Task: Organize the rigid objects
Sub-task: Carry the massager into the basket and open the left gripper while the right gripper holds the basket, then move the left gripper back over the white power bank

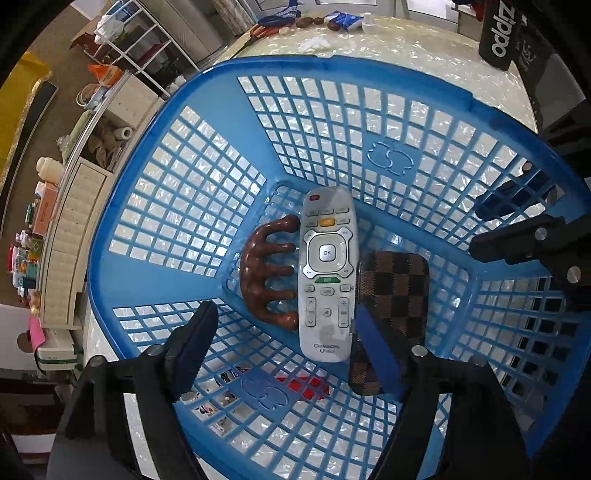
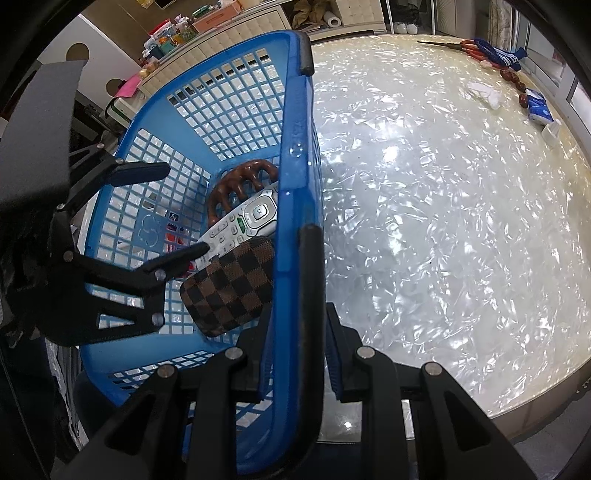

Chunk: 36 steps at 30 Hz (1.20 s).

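Observation:
A blue mesh basket [image 1: 177, 184] stands on the pearly table. In it lie a white remote [image 1: 327, 273], a brown wooden comb-like massager [image 1: 266, 269] to its left and a brown checkered case [image 1: 391, 295] to its right. My left gripper [image 1: 288, 354] is open and empty just above the basket's inside, near the remote's lower end. My right gripper [image 2: 299, 354] is shut on the basket's near rim [image 2: 301, 206] and its black handle. The right wrist view shows the remote [image 2: 243, 221], massager [image 2: 236, 177], case [image 2: 232, 284] and the left gripper [image 2: 181, 210] inside the basket.
The pearly table [image 2: 443, 221] stretches right of the basket. At its far edge lie red-handled scissors [image 2: 461, 46], brown beads, a blue tissue pack [image 2: 539, 109] and white bits. A black Zippo box [image 1: 506, 33] stands beyond the basket. Cream shelving with clutter is left.

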### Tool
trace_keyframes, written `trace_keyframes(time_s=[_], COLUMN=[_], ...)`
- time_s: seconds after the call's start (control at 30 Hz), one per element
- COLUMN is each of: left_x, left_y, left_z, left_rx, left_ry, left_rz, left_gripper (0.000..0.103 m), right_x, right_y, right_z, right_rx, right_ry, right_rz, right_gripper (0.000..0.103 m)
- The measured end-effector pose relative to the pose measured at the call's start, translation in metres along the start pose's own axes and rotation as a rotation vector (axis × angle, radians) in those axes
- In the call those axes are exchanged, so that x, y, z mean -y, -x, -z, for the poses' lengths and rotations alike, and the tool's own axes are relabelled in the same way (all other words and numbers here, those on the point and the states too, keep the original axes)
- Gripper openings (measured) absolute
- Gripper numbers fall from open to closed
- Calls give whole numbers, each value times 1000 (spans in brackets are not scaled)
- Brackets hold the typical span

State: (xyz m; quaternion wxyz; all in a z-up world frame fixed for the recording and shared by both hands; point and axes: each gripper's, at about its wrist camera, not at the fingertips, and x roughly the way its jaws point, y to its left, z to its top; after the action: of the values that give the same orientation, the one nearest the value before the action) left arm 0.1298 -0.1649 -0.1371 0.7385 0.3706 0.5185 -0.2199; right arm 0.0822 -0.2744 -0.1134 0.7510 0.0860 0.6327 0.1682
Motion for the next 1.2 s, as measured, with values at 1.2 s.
trace_keyframes(time_s=[1.2], left_x=[-143], left_y=[82], left_z=[167], left_rx=[111], left_ry=[539], left_rz=[10], left_gripper=[81], right_x=[-23], right_y=[-2], right_z=[-2], right_rx=[-9], right_ry=[30], right_rz=[85], right_gripper=[22])
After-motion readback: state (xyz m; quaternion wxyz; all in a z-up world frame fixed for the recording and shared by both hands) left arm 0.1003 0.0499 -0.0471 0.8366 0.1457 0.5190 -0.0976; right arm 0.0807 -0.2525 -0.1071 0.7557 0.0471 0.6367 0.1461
